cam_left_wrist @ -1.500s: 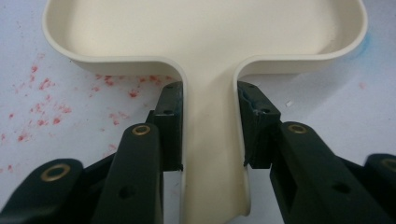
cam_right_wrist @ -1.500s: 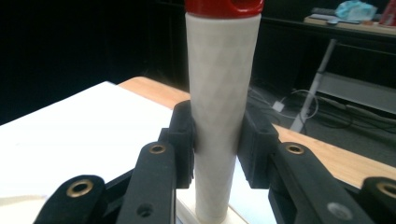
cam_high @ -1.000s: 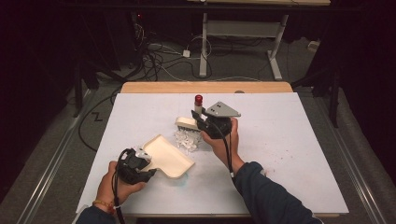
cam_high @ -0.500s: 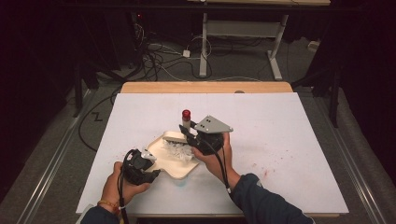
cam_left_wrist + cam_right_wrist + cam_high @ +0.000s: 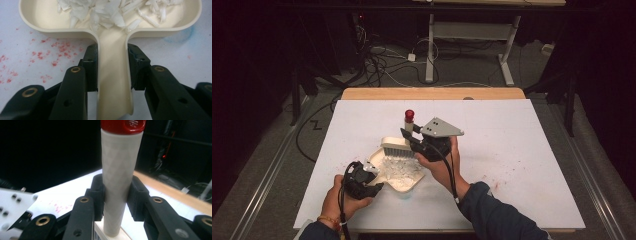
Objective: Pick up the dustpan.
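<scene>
Left hand-held gripper (image 5: 371, 172): clenched on the handle of a cream dustpan (image 5: 398, 172), one jaw on each side of the handle, as the left gripper view shows (image 5: 113, 67). The dustpan (image 5: 35, 17) lies flat on the white table (image 5: 522, 145), left of centre and near the person's edge. White paper shreds (image 5: 397, 167) lie piled in its tray; in the left gripper view the shreds (image 5: 105, 12) sit at the mouth of the handle channel.

Right hand-held gripper (image 5: 408, 135): grasping the upright handle of a small hand brush (image 5: 396, 146), jaws pressed on both sides of the pale shaft (image 5: 116, 192). The handle is off-white with a red cap (image 5: 410, 114); the cap (image 5: 123, 125) is cut by the top edge of the right gripper view. The brush head stands at the far rim of the dustpan, bristles down, just beside the shreds.

Red specks (image 5: 57, 53) dot the table surface beside the dustpan handle.
</scene>
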### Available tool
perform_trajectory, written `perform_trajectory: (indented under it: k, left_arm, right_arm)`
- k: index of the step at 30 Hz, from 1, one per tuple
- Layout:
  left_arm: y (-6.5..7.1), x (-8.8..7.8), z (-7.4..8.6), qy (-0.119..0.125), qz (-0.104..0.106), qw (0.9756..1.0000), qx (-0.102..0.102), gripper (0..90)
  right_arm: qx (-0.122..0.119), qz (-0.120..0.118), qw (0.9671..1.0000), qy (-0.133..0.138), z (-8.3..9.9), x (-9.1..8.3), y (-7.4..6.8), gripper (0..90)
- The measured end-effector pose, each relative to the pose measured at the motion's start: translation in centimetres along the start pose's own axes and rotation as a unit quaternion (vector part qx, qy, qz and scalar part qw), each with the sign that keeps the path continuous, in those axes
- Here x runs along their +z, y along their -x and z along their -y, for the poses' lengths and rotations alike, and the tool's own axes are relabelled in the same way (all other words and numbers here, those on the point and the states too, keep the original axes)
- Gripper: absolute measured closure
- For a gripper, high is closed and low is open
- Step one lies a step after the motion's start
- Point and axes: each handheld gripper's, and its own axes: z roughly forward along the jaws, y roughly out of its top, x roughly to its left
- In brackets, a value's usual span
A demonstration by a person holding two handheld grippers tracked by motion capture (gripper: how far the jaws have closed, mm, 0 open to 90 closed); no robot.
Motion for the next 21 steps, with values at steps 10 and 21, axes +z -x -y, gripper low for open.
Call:
perform_trajectory:
  k: [10, 21]
  left_arm:
    - [0.1, -0.2, 0.2, -0.014, -0.002, 0.9998, 0.015, 62.9]
    - [0.4, 0.0, 0.3, -0.021, -0.003, 0.9997, 0.015, 62.8]
  right_arm:
    - [-0.025, 0.070, 0.9972, 0.004, -0.5, -2.8, 3.4, 70.2]
    - [-0.045, 0.108, 0.9925, -0.035, 2.4, -6.3, 5.1, 70.1]
